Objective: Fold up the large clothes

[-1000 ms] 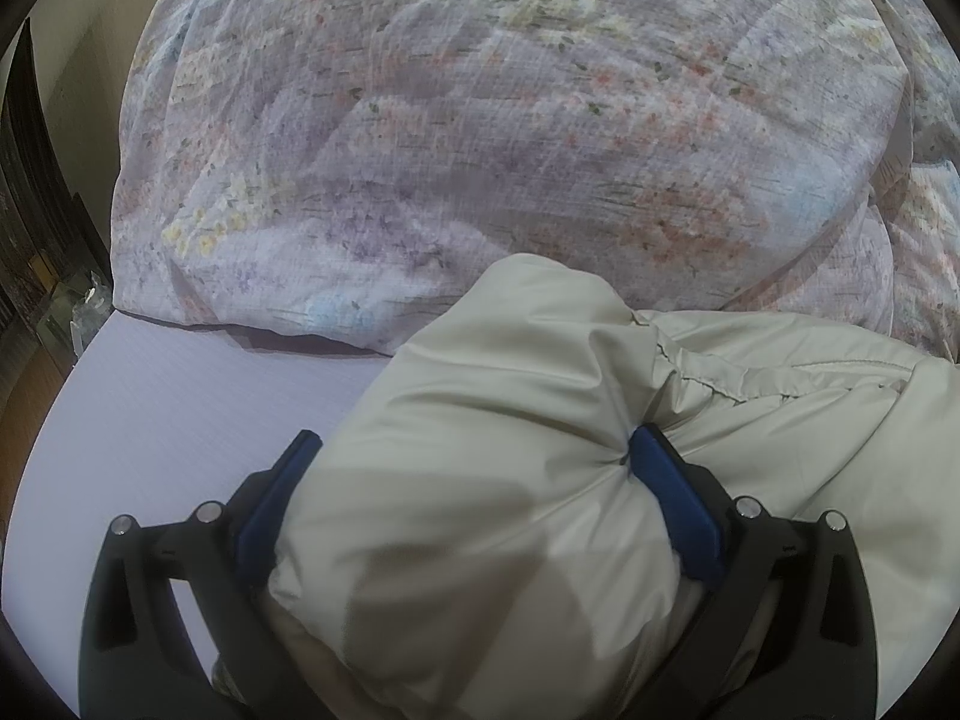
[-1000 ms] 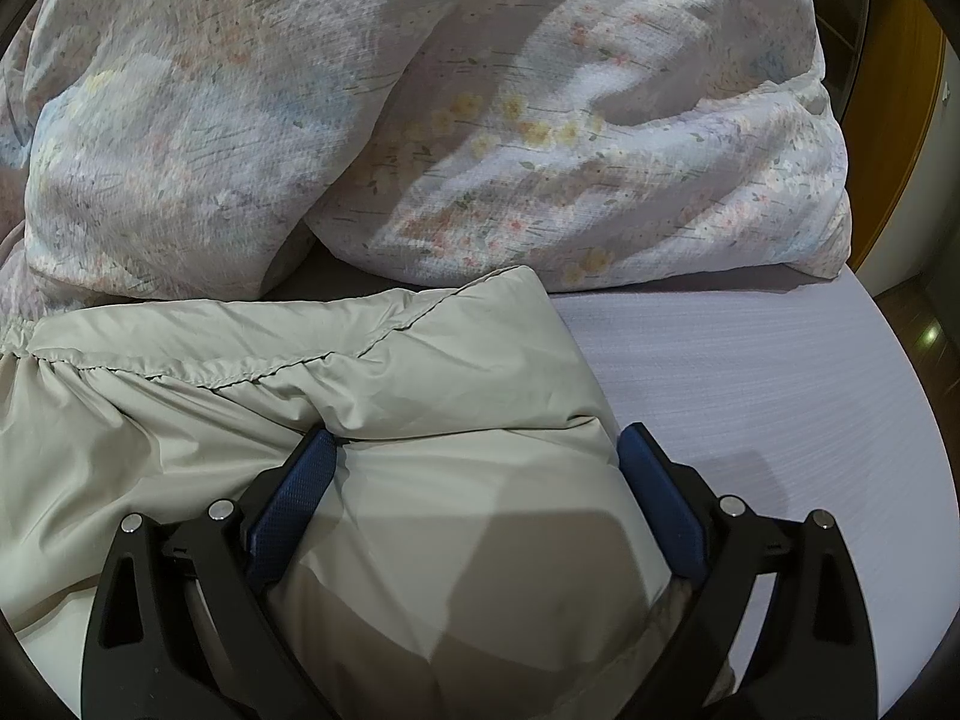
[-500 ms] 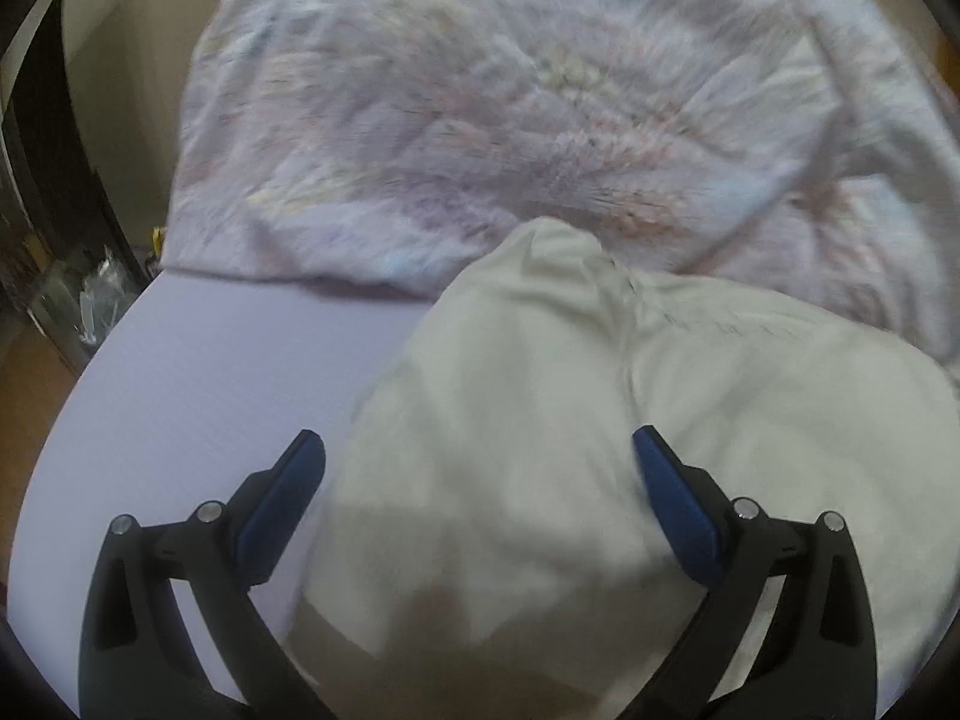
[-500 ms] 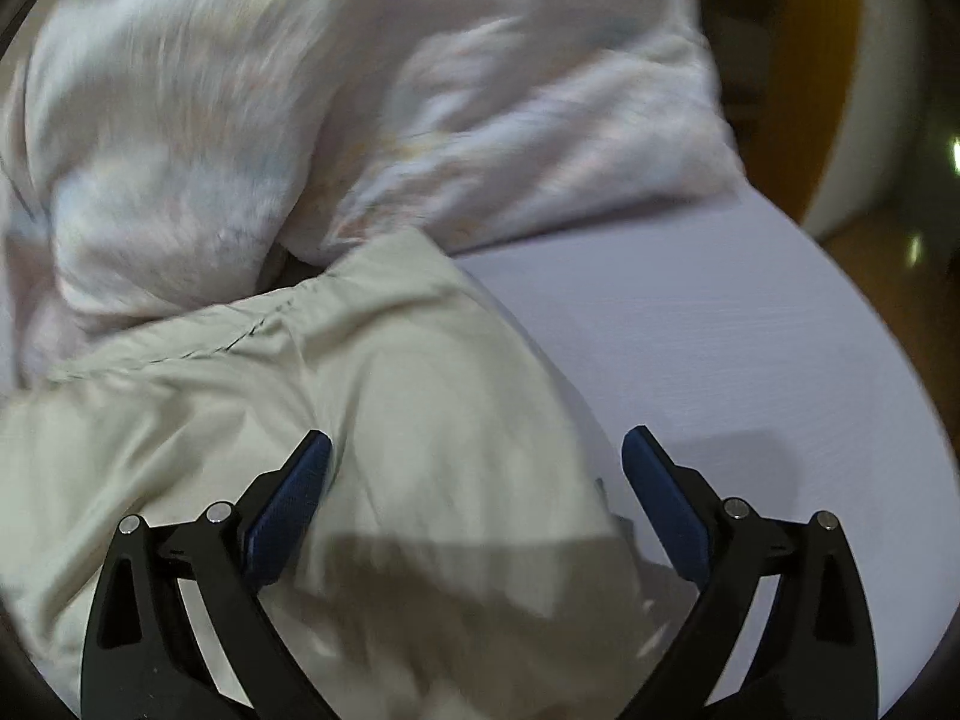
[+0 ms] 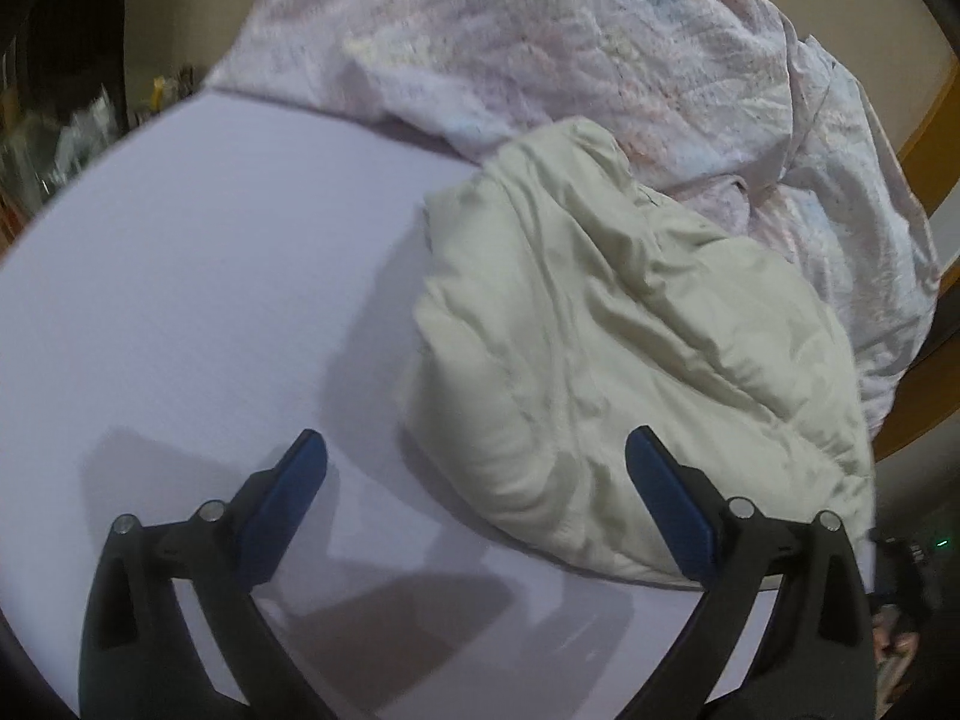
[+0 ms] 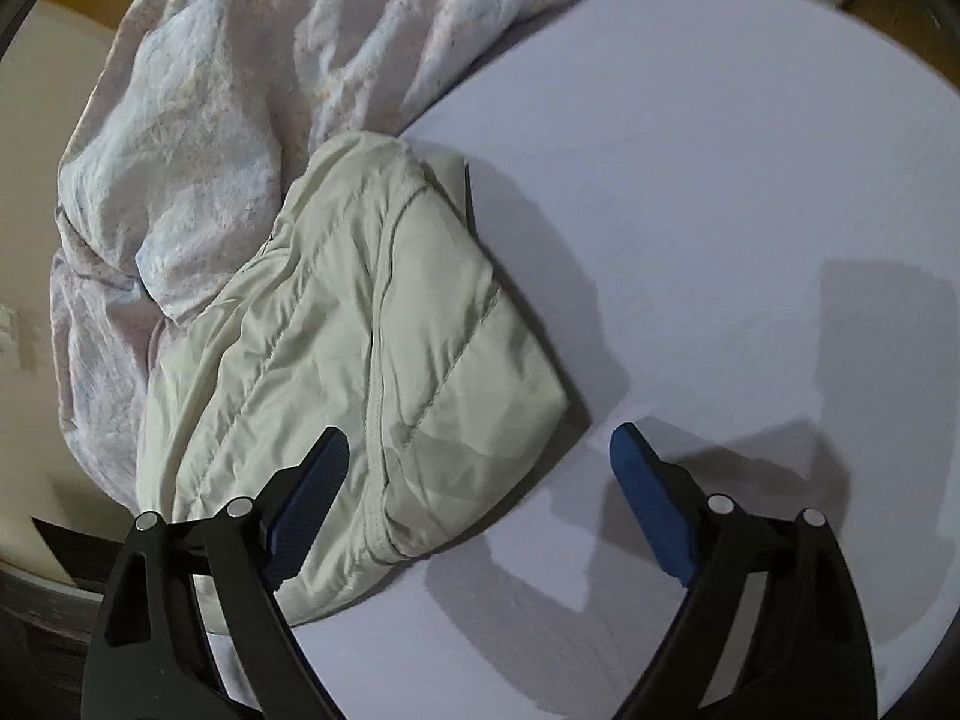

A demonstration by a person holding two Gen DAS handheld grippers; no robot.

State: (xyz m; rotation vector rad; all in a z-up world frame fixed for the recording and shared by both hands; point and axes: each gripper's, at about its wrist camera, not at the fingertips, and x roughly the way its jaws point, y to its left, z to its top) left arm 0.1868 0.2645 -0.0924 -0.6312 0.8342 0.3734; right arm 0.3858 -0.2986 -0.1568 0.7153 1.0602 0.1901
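A pale beige puffer jacket [image 5: 612,348] lies folded in a bundle on the lavender bed sheet [image 5: 198,276], its far end against a floral duvet. It also shows in the right wrist view [image 6: 360,348]. My left gripper [image 5: 477,480] is open and empty, raised above the jacket's near left edge. My right gripper [image 6: 480,474] is open and empty, raised above the jacket's near right corner. Neither gripper touches the jacket.
A crumpled floral duvet [image 5: 570,54] is heaped at the back of the bed and shows in the right wrist view [image 6: 258,78] too. The lavender sheet [image 6: 720,210] spreads to the right. Wooden furniture [image 5: 936,120] stands beyond the bed's edge.
Both grippers have pulled back and up from the jacket, which they straddled a second ago. The left view has swung left, the right view right. The jacket stays on the bed.
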